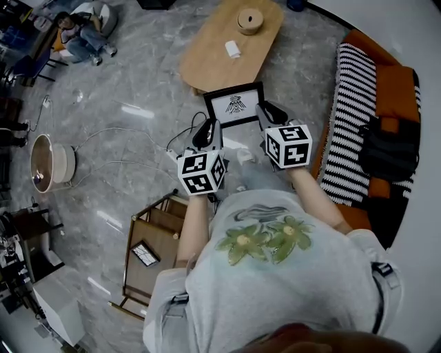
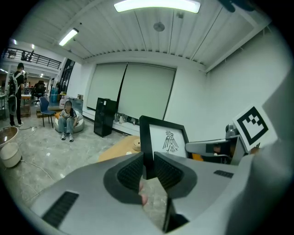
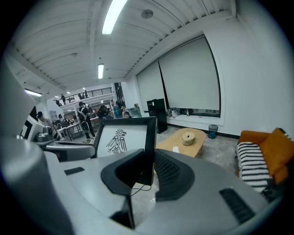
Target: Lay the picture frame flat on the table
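The left gripper and right gripper each pinch a side edge of the picture frame, carrying it upright, seemingly airborne, just short of the wooden table, likely for steadiness.

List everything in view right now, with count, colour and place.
black picture frame with bird print: one, black, held between both tools
oval wooden table: one, light brown, beyond the frame
round wooden container: one, tan, on that table
orange sofa: one, orange, at right
striped throw: one, black-and-white, on sofa
seated person: one, far left
left tool: one, grey, shut on frame's left edge
right tool: one, grey, shut on frame's right edge
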### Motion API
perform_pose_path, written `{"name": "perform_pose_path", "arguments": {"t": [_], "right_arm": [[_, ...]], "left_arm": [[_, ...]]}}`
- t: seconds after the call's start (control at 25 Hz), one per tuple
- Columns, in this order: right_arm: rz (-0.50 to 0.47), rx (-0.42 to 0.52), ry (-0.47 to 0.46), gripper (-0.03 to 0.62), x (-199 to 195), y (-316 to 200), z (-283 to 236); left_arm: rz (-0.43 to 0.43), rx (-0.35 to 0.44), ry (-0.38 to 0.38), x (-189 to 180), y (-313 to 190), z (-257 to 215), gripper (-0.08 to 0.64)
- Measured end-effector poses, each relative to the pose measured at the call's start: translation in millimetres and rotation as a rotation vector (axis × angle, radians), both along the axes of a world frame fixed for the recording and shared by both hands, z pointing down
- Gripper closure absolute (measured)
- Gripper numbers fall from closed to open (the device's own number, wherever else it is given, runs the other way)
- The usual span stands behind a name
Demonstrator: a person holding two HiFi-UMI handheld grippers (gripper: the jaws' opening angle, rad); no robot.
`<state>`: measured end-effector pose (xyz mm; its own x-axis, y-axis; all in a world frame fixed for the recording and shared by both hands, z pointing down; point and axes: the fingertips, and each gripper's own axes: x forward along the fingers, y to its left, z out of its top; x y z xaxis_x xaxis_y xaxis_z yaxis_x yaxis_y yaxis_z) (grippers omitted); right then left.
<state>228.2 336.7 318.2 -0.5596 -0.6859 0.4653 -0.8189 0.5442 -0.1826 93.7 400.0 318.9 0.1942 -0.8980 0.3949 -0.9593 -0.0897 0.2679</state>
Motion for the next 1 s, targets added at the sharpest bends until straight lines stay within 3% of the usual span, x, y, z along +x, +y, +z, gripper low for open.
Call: {"name": "perform_pose_path", "arguments": {"t": [1.0], "right_arm": [[-0.043,-0.068,-0.017,0.518,-18.3,-125.1,25.2]], "left_arm": [[-0.046,-0.066,0.002,-16.6,-121.4,23.4,0.476]]}}
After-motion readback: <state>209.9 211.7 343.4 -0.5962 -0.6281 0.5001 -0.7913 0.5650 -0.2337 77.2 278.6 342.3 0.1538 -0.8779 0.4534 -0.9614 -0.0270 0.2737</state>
